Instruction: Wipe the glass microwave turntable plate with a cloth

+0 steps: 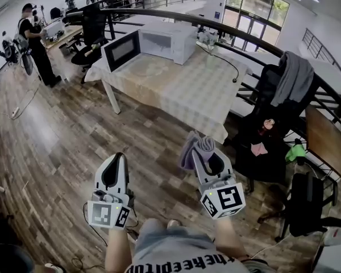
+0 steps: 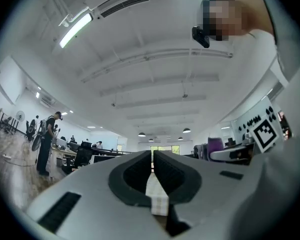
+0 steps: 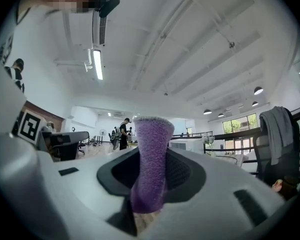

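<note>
The left gripper [image 1: 118, 159] hangs above the wood floor [image 1: 57, 147], jaws together with nothing between them. A microwave [image 1: 169, 40], door open, stands at the table's [image 1: 176, 92] far edge. The right gripper [image 1: 208, 152] clamps the purple cloth [image 1: 191, 150].

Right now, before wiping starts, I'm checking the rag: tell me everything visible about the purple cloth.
The purple cloth looks soft and fuzzy, like microfibre. The jaws of the right hand-held gripper pinch it; a folded end stands past them, the rest droops at the gripper's left. Only the gripper touches it, above the wooden floor, short of the table.
</note>
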`<state>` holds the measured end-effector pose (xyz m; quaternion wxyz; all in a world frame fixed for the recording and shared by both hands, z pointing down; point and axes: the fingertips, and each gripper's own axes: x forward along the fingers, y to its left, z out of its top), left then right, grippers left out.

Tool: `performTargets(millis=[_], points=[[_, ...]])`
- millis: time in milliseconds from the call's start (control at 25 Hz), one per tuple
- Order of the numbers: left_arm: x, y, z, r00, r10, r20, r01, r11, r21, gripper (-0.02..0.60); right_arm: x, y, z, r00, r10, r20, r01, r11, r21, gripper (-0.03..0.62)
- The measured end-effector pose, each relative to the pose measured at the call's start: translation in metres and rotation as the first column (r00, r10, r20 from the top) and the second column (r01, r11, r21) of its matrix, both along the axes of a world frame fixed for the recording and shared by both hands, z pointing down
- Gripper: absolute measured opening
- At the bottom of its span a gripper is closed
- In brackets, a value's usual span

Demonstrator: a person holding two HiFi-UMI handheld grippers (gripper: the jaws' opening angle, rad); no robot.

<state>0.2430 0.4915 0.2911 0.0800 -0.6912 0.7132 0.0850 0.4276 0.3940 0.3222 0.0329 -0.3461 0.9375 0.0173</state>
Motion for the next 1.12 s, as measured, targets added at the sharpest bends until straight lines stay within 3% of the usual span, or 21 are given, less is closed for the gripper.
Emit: performTargets(millis=[400, 760, 1120], points=[[-0.006, -0.054, 0.003, 0.999, 0.034, 0.029, -0.033, 0.999, -0.013, 0.014, -0.015, -0.051, 0.007, 1.000, -0.007, 0.009, 0.008, 1.000, -0.029, 0.114], [-0.085, -0.132, -0.003, 1.000, 0.025, -0.002, -0.025, 1.000, 0.016, 0.014, -0.073, -0.128, -0.008, 0.999, 0.045, 0.020, -0.045, 0.999, -0.009, 0.114], [-0.184, -0.203, -0.021, 0.998, 0.052, 0.041, -0.053, 0.998, 0.021, 0.014, -0.166, -0.196, -0.024, 0.996, 0.081, 0.044, -0.080, 0.997, -0.007, 0.114]])
